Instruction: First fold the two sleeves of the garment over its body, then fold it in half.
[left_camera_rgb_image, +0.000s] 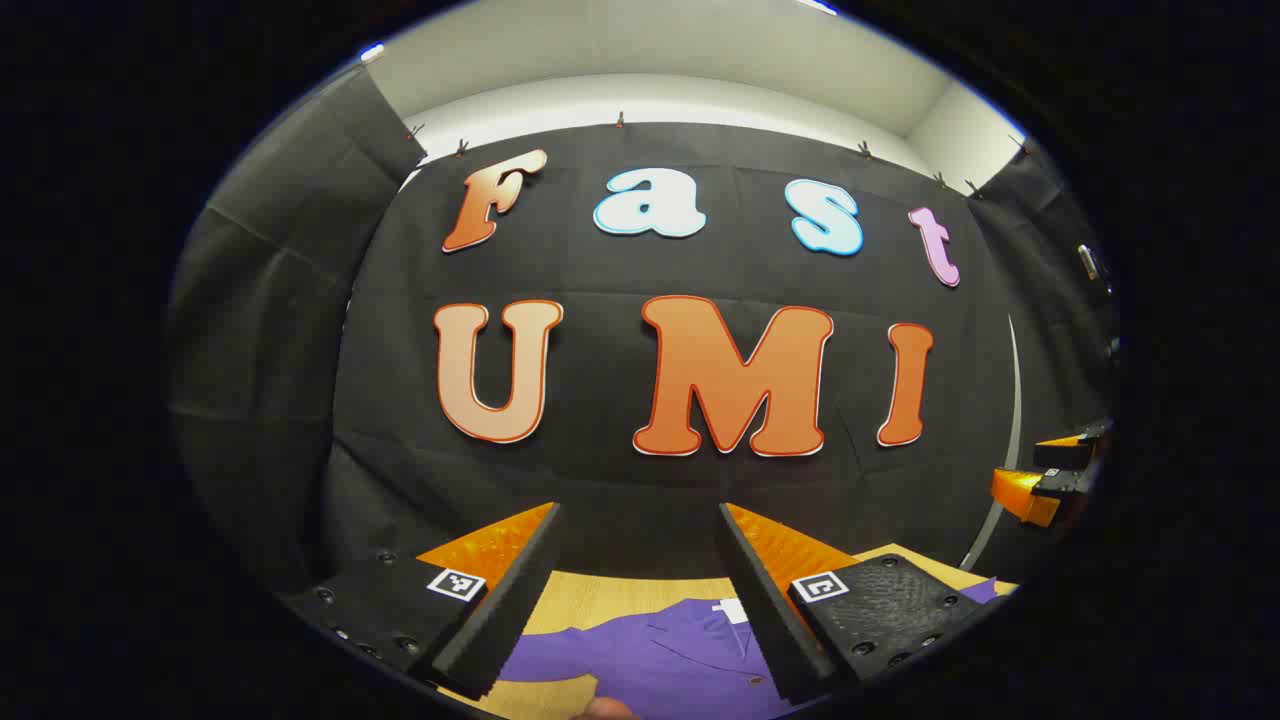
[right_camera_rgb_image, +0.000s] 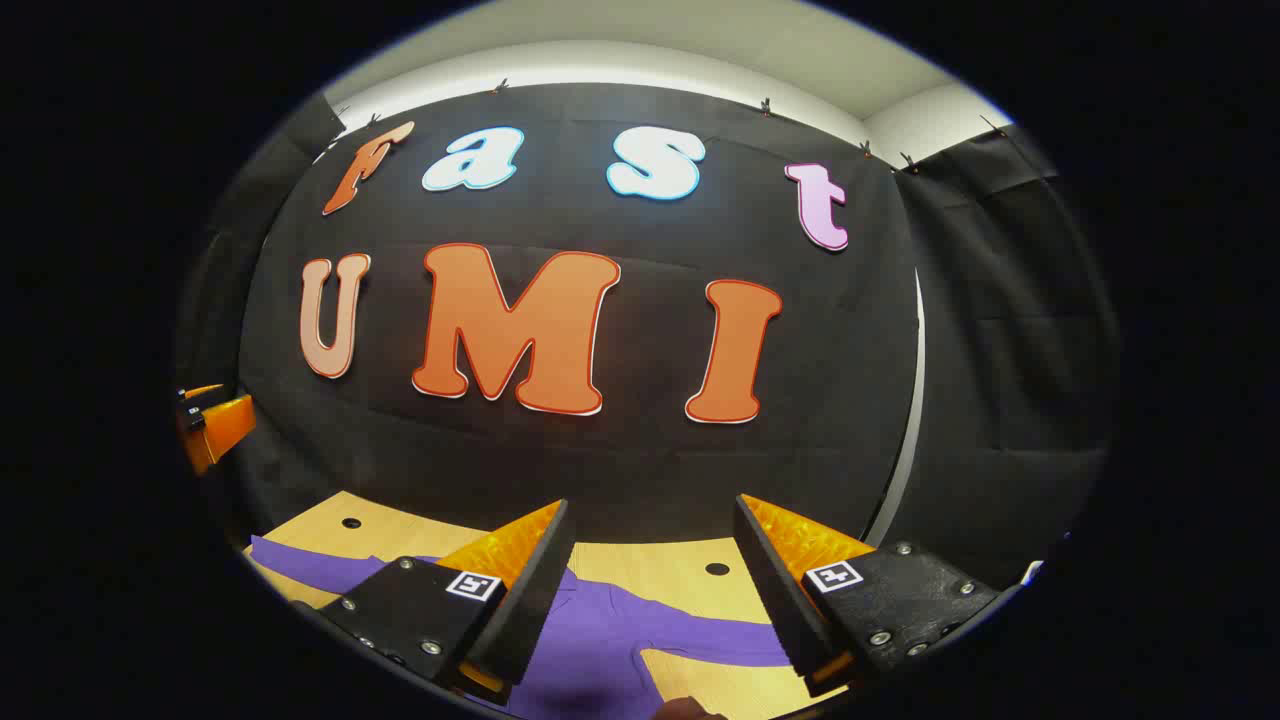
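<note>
A purple garment (left_camera_rgb_image: 660, 655) lies spread flat on the wooden table (left_camera_rgb_image: 600, 600), its collar with a white tag toward the back wall. In the right gripper view the purple garment (right_camera_rgb_image: 600, 630) stretches one sleeve to the left and one to the right. My left gripper (left_camera_rgb_image: 640, 510) hangs open above the collar area, nothing between its fingers. Higher than the cloth, my right gripper (right_camera_rgb_image: 652, 505) is open and holds nothing. The other gripper shows at the right edge of the left gripper view (left_camera_rgb_image: 1050, 485) and at the left edge of the right gripper view (right_camera_rgb_image: 210, 420).
The black cloth wall stands close behind the table. Two small round holes (right_camera_rgb_image: 717, 569) sit in the tabletop (right_camera_rgb_image: 680, 565) near its far edge. A pale vertical strip (right_camera_rgb_image: 905, 420) runs where the back and side cloths meet.
</note>
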